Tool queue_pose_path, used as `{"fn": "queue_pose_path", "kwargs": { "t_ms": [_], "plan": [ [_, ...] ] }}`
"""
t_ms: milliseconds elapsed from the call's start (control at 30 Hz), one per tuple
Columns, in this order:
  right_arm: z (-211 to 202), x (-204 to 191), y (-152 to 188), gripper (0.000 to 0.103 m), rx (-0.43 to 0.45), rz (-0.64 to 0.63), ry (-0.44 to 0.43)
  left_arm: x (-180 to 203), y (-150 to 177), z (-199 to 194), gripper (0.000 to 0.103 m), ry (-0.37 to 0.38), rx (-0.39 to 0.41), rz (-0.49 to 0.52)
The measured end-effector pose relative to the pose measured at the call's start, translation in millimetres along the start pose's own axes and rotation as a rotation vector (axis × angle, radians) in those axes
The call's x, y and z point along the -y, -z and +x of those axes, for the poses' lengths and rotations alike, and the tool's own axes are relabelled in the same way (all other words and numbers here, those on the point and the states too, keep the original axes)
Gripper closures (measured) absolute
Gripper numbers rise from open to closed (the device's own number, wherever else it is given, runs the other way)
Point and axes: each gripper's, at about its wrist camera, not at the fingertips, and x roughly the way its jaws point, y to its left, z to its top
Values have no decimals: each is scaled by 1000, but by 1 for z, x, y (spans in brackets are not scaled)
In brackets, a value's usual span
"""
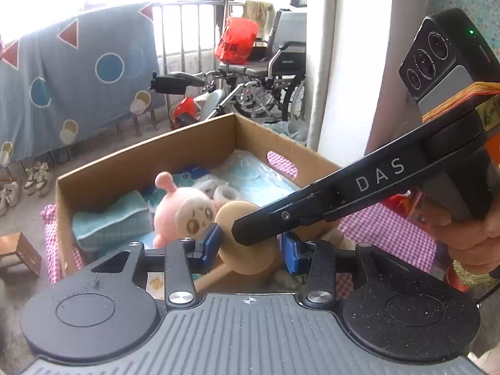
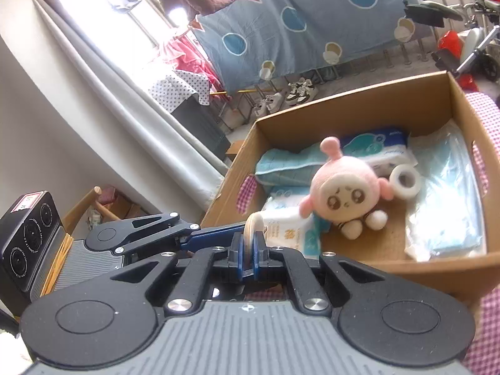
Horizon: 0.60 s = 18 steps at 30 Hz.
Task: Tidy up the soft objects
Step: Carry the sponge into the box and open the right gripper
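Note:
A beige round soft piece (image 1: 250, 259) (image 2: 250, 226) hangs just in front of an open cardboard box (image 1: 140, 156) (image 2: 343, 97). My left gripper (image 1: 251, 250) has its blue pads against its two sides. My right gripper (image 2: 248, 253) is shut on its thin edge and reaches in from the right in the left wrist view (image 1: 247, 231). In the right wrist view the left gripper (image 2: 231, 229) comes in from the left. In the box sit a pink plush doll (image 1: 184, 209) (image 2: 343, 187), a folded teal towel (image 1: 109, 218) (image 2: 287, 162), tissue packs (image 2: 375, 143) and a white tape roll (image 2: 404, 181).
The box stands on a pink checked cloth (image 1: 390, 228). A hand (image 1: 468, 234) holds the right gripper. A clear bag of blue items (image 2: 447, 193) fills the box's right side. Behind are a wheelchair (image 1: 275, 72), a hanging blue sheet (image 1: 78, 72), shoes (image 2: 297, 93) and a small wooden stool (image 1: 18, 256).

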Motion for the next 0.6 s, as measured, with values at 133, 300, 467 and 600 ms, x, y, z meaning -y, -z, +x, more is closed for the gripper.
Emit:
{"fn": "queue_pose_path", "kwargs": {
  "t_ms": [133,300,467,600],
  "plan": [
    [13,44,-35,97,-49,70,31,-4,-30,44,43,26,-29,-30],
    [50,99,-57,97,-164,154,85,-19,-28,73,29,9,-73,-106],
    [93,138,-63,97,-306,209,145,-35,-19,69,22,-17,-72,-147],
    [118,155,-62,97,-387,210,213,-48,-13,62,17,-27,-61,-180]
  ]
}}
